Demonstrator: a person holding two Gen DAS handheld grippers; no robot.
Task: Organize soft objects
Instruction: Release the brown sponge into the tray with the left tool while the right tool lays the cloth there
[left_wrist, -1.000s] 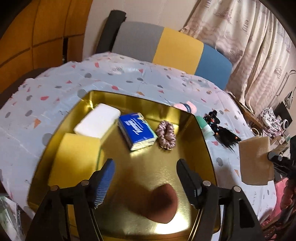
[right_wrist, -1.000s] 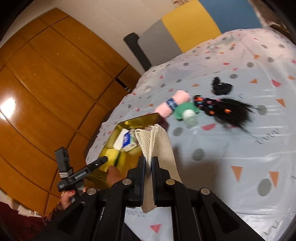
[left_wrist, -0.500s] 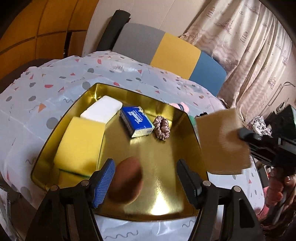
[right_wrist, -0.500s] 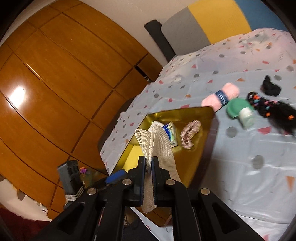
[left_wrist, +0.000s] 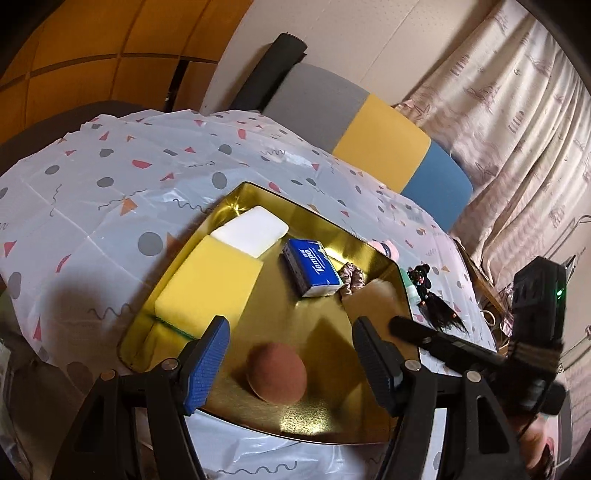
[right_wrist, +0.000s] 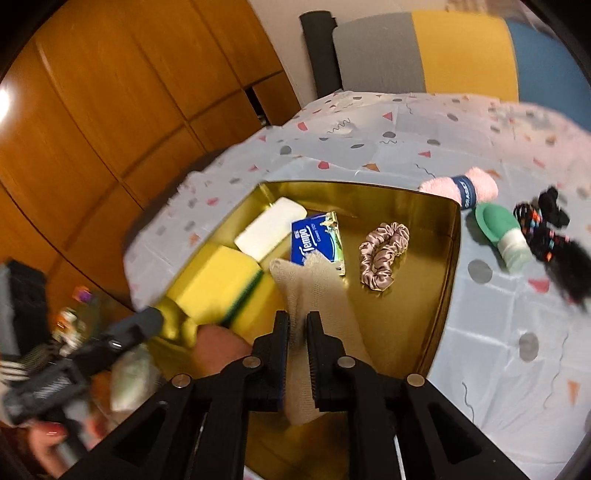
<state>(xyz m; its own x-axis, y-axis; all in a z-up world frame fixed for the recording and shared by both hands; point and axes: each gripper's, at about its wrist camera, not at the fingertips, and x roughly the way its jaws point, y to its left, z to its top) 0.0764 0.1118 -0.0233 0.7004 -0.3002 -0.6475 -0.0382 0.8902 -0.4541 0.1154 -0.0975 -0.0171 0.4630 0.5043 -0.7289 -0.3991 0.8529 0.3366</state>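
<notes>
The right gripper (right_wrist: 297, 325) has its jaws clamped on a beige cloth (right_wrist: 314, 291), low in the frame over the gold tray (right_wrist: 436, 295). The left gripper (left_wrist: 290, 350) has its jaws apart above a brown sponge (left_wrist: 277, 373). Higher in the tray lie a yellow sponge (left_wrist: 210, 284), a tissue pack (left_wrist: 312, 271) and a scrunchie (right_wrist: 384, 254).

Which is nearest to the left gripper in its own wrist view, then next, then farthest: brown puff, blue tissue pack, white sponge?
From the left gripper:
1. Brown puff, between the fingers, at the tray's near end.
2. Blue tissue pack, mid-tray, ahead and slightly right.
3. White sponge, far left corner of the tray.
</notes>
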